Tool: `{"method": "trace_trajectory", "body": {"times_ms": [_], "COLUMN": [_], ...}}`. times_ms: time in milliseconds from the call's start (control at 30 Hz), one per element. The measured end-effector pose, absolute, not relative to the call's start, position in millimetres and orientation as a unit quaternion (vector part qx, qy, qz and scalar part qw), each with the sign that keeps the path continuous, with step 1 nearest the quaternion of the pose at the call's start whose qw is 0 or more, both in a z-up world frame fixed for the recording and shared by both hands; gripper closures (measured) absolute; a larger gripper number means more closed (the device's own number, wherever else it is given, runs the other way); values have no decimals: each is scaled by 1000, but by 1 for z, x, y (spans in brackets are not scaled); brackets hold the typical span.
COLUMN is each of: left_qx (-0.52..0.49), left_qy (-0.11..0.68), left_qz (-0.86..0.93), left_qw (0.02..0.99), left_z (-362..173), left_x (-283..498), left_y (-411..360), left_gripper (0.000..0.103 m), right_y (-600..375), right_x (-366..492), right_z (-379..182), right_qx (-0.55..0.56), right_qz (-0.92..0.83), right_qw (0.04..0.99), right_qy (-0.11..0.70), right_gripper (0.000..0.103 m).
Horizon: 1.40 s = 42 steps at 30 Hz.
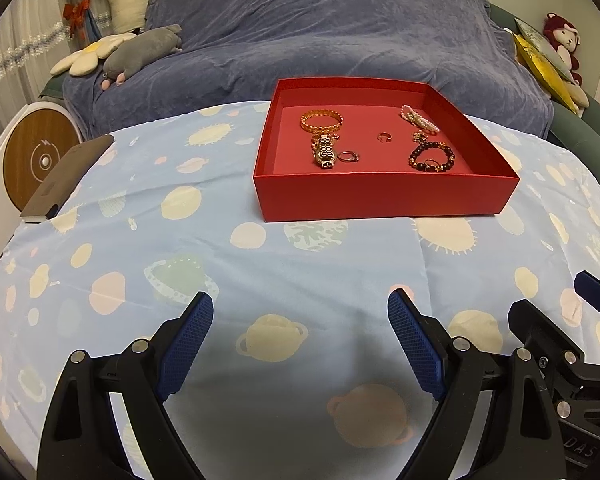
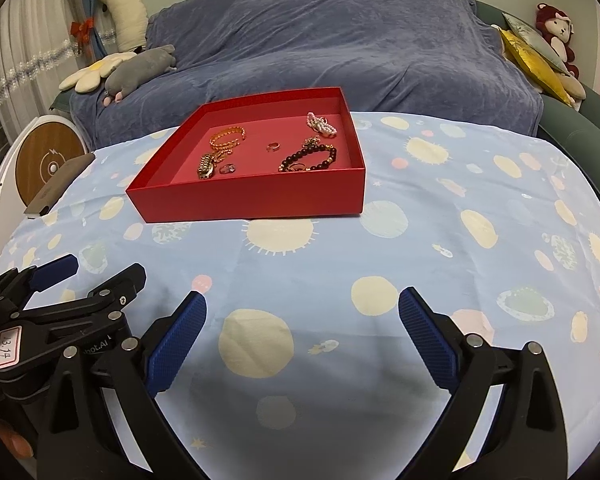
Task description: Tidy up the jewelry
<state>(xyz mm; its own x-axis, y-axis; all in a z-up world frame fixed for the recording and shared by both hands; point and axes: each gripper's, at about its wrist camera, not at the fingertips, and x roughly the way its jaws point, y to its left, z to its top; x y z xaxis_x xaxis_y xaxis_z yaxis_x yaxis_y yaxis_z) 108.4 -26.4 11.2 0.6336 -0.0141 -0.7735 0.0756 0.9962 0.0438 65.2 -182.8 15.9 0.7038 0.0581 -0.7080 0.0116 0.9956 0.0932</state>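
A red box (image 1: 380, 196) (image 2: 252, 200) sits on the planet-print cloth and holds jewelry. Inside lie a gold chain bracelet (image 1: 321, 121) (image 2: 227, 138), a gold watch (image 1: 325, 153) (image 2: 206, 166), a ring with a stone (image 1: 349, 156) (image 2: 228, 168), a small gold ring (image 1: 384, 136) (image 2: 273, 146), a dark bead bracelet (image 1: 431, 156) (image 2: 310, 159) and a pearl piece (image 1: 419, 118) (image 2: 321, 123). My left gripper (image 1: 300, 312) is open and empty, well short of the box. My right gripper (image 2: 302, 312) is open and empty, right of the left one.
A blue-covered sofa (image 1: 320, 40) with plush toys (image 1: 140, 50) stands behind the table. A dark flat case (image 1: 66, 176) lies at the cloth's left edge, by a round wooden-faced device (image 1: 36, 164). Yellow cushions (image 2: 536, 60) lie at the far right.
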Motion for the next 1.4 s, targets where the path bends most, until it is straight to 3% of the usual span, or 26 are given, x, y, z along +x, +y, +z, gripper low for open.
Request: {"method": "trace_trajectory", "body": {"times_ms": [1400], "left_qx": [48], "left_qy": [412], "left_qz": [-5], "left_qw": [910], "left_z": [20], "left_x": [104], "left_y": [-29], "left_gripper": [17], "right_y": [-186], "right_x": [64], "right_z": [24], "right_qx": [51], "right_qz": [10], "right_qw": [928], "right_qy": [370], "right_gripper": [8]}}
